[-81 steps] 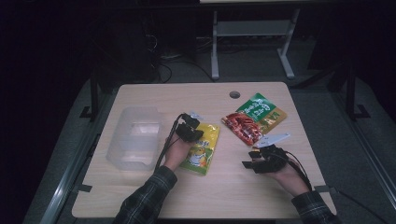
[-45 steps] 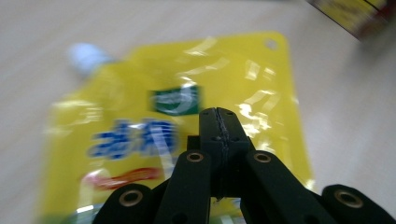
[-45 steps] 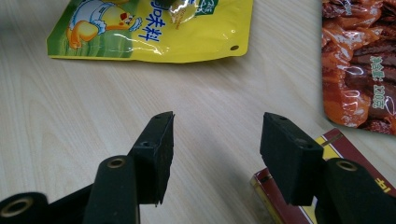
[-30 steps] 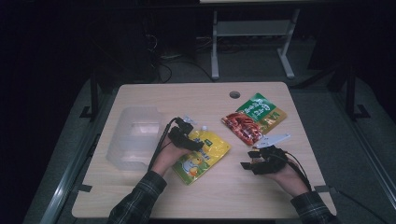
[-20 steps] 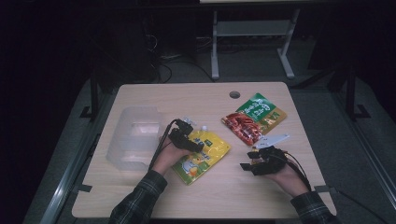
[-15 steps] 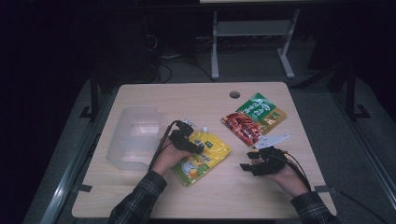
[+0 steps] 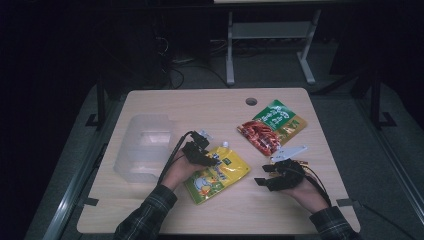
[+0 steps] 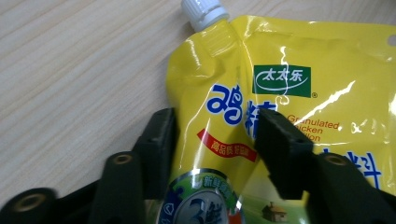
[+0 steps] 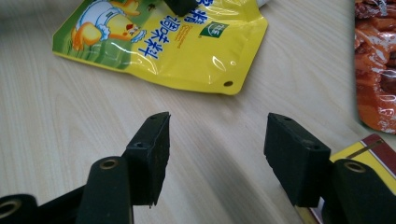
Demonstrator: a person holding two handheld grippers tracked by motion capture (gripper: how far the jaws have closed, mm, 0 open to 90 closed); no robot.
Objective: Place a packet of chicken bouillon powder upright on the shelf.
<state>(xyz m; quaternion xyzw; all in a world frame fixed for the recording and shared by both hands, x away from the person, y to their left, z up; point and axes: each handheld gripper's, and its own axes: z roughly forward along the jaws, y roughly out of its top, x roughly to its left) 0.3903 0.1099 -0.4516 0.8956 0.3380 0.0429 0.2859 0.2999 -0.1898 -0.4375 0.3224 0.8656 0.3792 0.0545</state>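
Note:
A yellow spout pouch (image 7: 220, 175) with a white cap lies slanted on the wooden table (image 7: 210, 107). My left gripper (image 7: 211, 160) is at its spout end. In the left gripper view its jaws have just been closing. One pad is on the pouch's (image 8: 303, 84) side edge and the other presses on its printed face, with the film creased between them. My right gripper (image 7: 265, 175) hovers low over bare wood to the right of the pouch (image 9: 177, 42). It is open, with nothing between its fingertips (image 9: 152, 149).
A red and green snack packet (image 7: 270, 130) lies at the back right, its red edge (image 9: 373, 70) close to my right gripper. A clear plastic container (image 7: 142, 145) stands at the left, just beyond my left hand. A cable hole (image 7: 251, 101) is near the far edge.
The pouch has swung from lying straight to slanted, and my left hand has shifted slightly left with it. The right gripper has stayed where it was.

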